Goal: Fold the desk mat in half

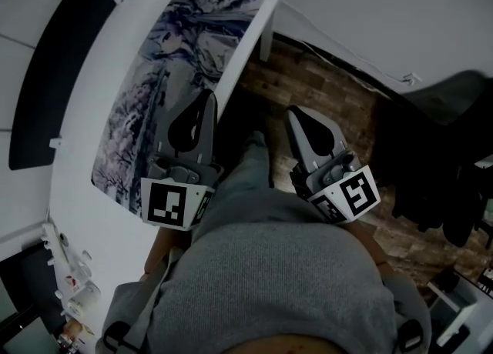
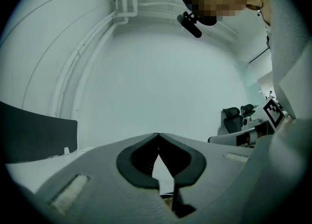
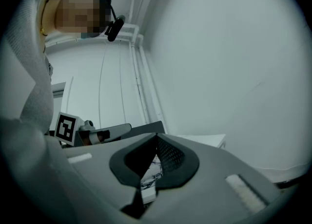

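Starting at the left, my left gripper (image 1: 206,102) has its fingers pressed together with nothing between them. It shows over the near long edge of the desk mat (image 1: 177,60), though I cannot tell how high above it it hangs. The mat lies flat and unfolded along the white desk (image 1: 96,106), so the fold has not begun. My first worry is that fingers closed like this can only push the edge. If I go in without opening them, I expect the mat to skid across the smooth top or rumple. The right gripper (image 1: 296,116) is also closed on nothing and sits off the desk, above my leg and the floor, well apart from the mat. If only the left one takes hold, I judge that the sheet will lift at one corner and fold crooked. A soft mat could also sag out of a shallow pinch partway over. A dark panel (image 1: 58,68) runs along the desk's far left side, and the desk top is bare apart from the mat. To the right is a brown wood-patterned floor (image 1: 323,87), with a thin cable (image 1: 377,64) along the wall's foot. A black chair (image 1: 443,137) stands far right, against plain pale walls.
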Demonstrator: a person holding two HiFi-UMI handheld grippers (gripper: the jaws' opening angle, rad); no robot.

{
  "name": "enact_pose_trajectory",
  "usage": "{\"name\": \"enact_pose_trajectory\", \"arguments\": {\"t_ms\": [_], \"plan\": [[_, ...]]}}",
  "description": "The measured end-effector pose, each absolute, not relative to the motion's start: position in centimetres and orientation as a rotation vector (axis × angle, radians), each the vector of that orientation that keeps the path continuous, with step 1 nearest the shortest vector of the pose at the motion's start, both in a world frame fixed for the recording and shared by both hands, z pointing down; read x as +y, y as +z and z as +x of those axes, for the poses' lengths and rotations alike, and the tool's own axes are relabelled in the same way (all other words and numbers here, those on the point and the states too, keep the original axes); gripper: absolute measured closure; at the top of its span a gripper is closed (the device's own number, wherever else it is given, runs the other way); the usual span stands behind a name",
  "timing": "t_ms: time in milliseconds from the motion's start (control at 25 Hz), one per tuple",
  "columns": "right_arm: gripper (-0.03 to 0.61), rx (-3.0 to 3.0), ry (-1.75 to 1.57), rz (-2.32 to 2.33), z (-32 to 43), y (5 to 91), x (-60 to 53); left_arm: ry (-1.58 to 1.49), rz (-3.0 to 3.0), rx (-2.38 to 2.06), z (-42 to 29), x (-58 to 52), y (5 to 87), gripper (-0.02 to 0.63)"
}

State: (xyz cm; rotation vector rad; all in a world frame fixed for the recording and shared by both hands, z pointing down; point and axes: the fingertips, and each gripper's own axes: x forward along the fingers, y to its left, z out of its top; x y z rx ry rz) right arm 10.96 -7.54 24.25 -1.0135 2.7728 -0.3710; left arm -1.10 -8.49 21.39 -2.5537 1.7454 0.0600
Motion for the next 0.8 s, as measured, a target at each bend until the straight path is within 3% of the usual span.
{"name": "enact_pose_trajectory", "arguments": {"t_ms": [800], "plan": [[0.577, 2.917, -0.511, -1.025, 6.5, 29.5, -31.0, -0.003, -2.560, 1.967, -9.2, -31.2, 24.7, 0.614]]}}
